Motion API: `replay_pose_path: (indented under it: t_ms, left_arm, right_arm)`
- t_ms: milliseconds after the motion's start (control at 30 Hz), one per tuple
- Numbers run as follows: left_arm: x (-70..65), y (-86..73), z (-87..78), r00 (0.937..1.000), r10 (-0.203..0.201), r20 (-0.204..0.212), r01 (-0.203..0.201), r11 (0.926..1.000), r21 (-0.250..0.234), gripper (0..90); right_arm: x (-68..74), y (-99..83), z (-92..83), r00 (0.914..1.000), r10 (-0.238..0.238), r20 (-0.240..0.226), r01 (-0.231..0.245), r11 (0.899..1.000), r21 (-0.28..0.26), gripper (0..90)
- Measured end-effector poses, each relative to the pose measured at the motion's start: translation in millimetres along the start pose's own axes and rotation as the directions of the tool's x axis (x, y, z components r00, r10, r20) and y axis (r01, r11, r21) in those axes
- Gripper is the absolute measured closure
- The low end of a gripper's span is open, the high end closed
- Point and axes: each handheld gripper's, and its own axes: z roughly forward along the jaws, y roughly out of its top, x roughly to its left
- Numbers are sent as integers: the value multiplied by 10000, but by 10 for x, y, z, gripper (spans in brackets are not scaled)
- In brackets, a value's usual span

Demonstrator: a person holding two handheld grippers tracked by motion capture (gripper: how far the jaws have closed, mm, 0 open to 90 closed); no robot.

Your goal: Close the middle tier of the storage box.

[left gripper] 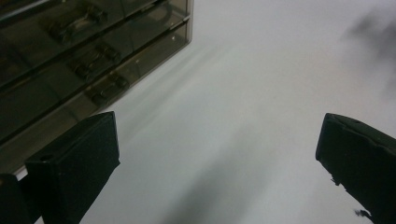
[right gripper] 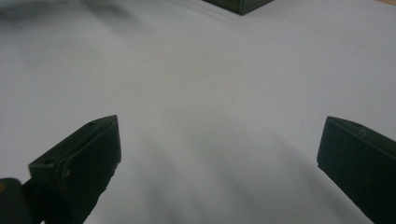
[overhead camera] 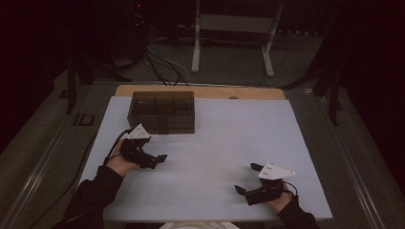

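Smoke-tinted translucent plastic forms the rectangular compartment box (overhead camera: pixel 161 111), which rests on the pale white sheet covering the desk (overhead camera: pixel 229 143), toward the far left part of that sheet. Dividers split the box into several compartments; small dark items lie inside some of them, too dim to identify. Beyond the far edge of the sheet a strip of light wooden board (overhead camera: pixel 200 91) is exposed.

Left side: the left claw (overhead camera: pixel 160 160), black with a grey three-cornered plate on top, is held in the person's left hand (overhead camera: pixel 119 162) just in front of the box, near but apart from it, and is turned toward the middle of the desk. In the left gripper view (left gripper: pixel 217 158) its two black jaws stand wide apart with bare sheet between them, and the box (left gripper: pixel 88 65) occupies the upper left corner, its compartments showing the same small dark items.

Right side: the right claw (overhead camera: pixel 246 179), of the same build, is held low over the near right part of the sheet, well apart from the box and aimed toward the left. In the right gripper view (right gripper: pixel 217 158) its jaws likewise stand wide apart over bare sheet, and a corner of the box (right gripper: pixel 240 4) appears at the top edge.
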Motion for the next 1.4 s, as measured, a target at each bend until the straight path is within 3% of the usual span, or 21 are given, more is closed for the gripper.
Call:
replay_pose_path:
  t_ms: [200,367,800,1067,1300,1400]
  left_arm:
    - [0,-111,-76,9996,-279,-54,279,9996,-77,11]
    - [-23,-208,-127,9980,-317,-546,311,9994,-119,11]
    - [-53,-507,-214,9938,-613,-926,604,9981,-131,11]
    - [-128,-756,-282,9864,-927,-1354,878,9953,-412,11]
    - [-194,-909,-322,9817,-816,-1718,770,9965,-331,11]
    - [-190,-947,-324,9846,-736,-1586,673,9967,-447,11]
  right_arm:
    - [0,0,4,10000,2,-11,-2,10000,18,0]
    - [2,1,5,10000,-2,-18,2,10000,20,0]
    - [-1,-1,9,10000,42,-22,-41,10000,37,0]
    - [0,-2,8,10000,36,-19,-36,10000,40,0]
    - [-2,-5,14,10000,46,-12,-46,10000,66,0]
    - [-1,-5,16,10000,-2,-19,2,10000,75,0]
